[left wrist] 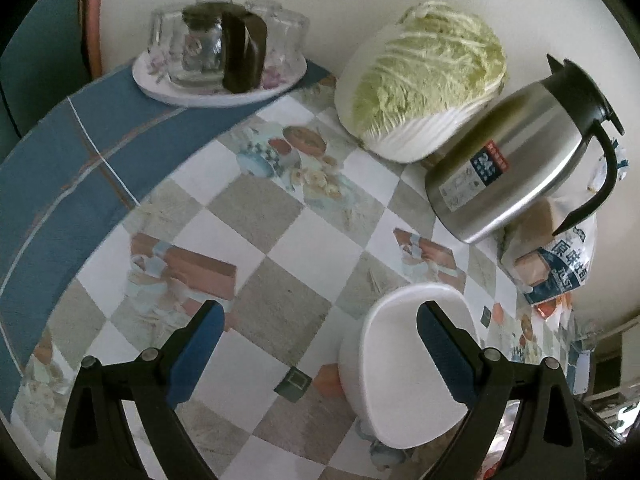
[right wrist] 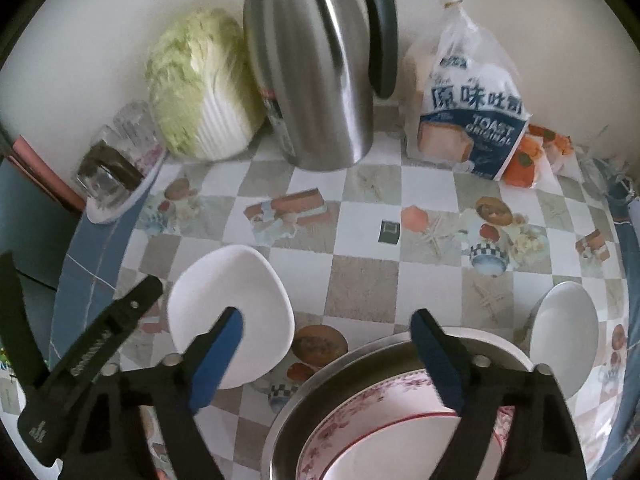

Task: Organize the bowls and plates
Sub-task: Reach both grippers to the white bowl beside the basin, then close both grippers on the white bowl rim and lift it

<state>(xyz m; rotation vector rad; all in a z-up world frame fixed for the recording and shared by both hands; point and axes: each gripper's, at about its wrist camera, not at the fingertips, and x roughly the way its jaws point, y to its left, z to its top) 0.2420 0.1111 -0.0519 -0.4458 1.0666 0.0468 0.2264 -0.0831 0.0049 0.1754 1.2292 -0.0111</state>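
In the left wrist view we see our left gripper [left wrist: 320, 322] spread wide and grasping nothing, hovering above the checkered tablecloth [left wrist: 280, 248]. A plain white dish [left wrist: 392, 368] lies on the cloth beneath the right finger [left wrist: 440, 344], though we cannot tell whether that finger touches it. Farther back stand a napa cabbage [left wrist: 424, 80] and a steel thermos jug [left wrist: 516, 160] whose red-and-blue sticker is too blurred to read. Beside the jug a bread bag [left wrist: 560, 264] shows "TOAST". At the far left a floral plate [left wrist: 220, 88] carries upturned glasses [left wrist: 200, 48].

In the right wrist view our right gripper [right wrist: 326, 326] is likewise released and empty. Just below it sits a steel basin [right wrist: 360, 356] holding a pink floral plate [right wrist: 360, 412] with a red-rimmed white dish nested inside. The white dish [right wrist: 236, 288] lies to the left, with the left gripper's black frame [right wrist: 92, 344] beside it; a small white bowl [right wrist: 568, 328] rests at the right. The bread bag [right wrist: 472, 120] reads "TOAST ORIGINAL" under Chinese characters.
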